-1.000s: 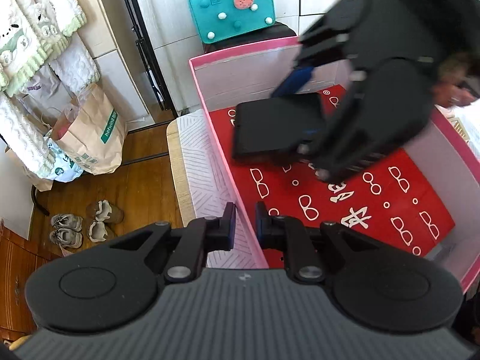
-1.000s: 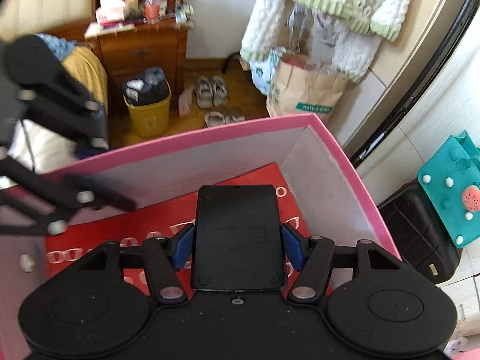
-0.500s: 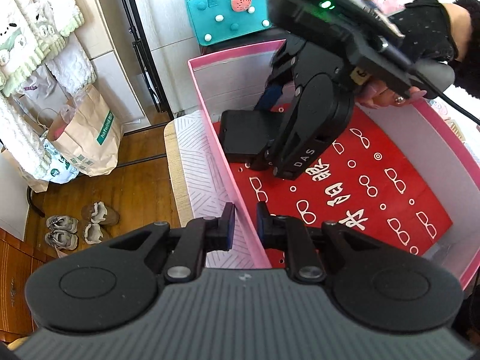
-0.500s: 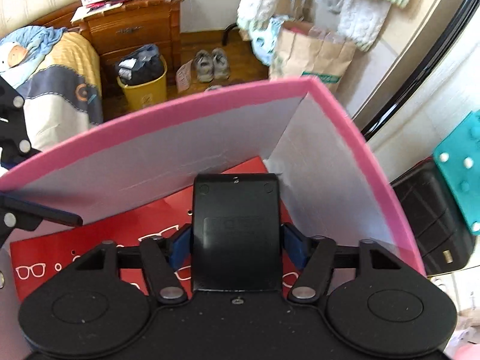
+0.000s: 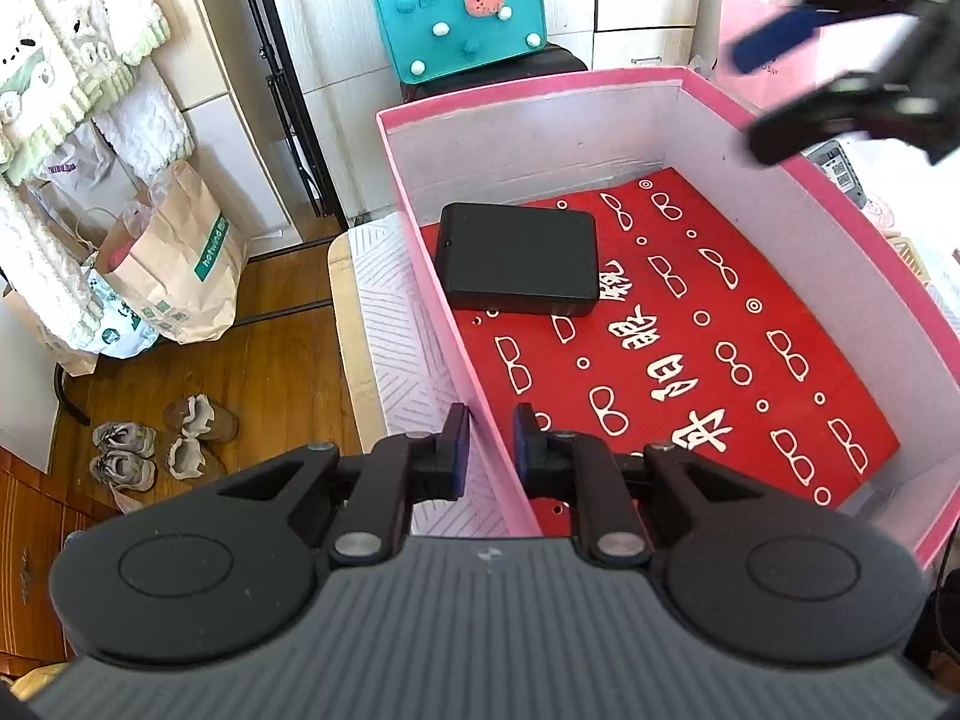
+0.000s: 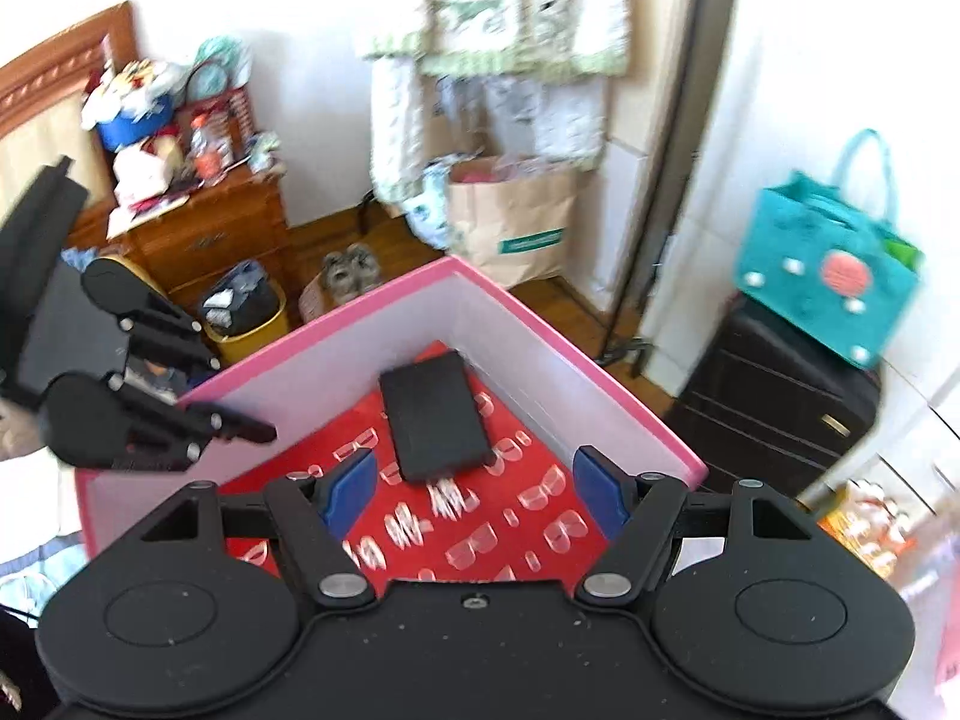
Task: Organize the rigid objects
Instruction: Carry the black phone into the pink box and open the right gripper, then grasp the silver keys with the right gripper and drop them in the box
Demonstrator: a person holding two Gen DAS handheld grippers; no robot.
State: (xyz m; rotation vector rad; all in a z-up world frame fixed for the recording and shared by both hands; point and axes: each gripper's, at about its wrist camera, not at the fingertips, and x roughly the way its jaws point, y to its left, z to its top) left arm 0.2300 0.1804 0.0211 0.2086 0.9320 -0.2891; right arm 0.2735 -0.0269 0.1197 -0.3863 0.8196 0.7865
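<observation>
One flat black case (image 6: 437, 414) lies ahead of the released right hand-held gripper (image 6: 474, 495), jaws just opening; stiff, probably light, best gripped across its narrow sides.

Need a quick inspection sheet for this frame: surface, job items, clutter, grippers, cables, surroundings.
Surface: pale patterned tabletop under the pink box.
Job's things: black flat case lies on the box's red floor, in the far corner, free of both grippers.
Clutter: nothing else seen in the box.
Grippers: left gripper straddles the box's near wall, jaws almost closed; right gripper wide open, empty, above the box, its jaws have just been opening.
Cables: nothing seen.
Surroundings: teal bag on a black suitcase, paper bag, shoes on a wooden floor.
</observation>
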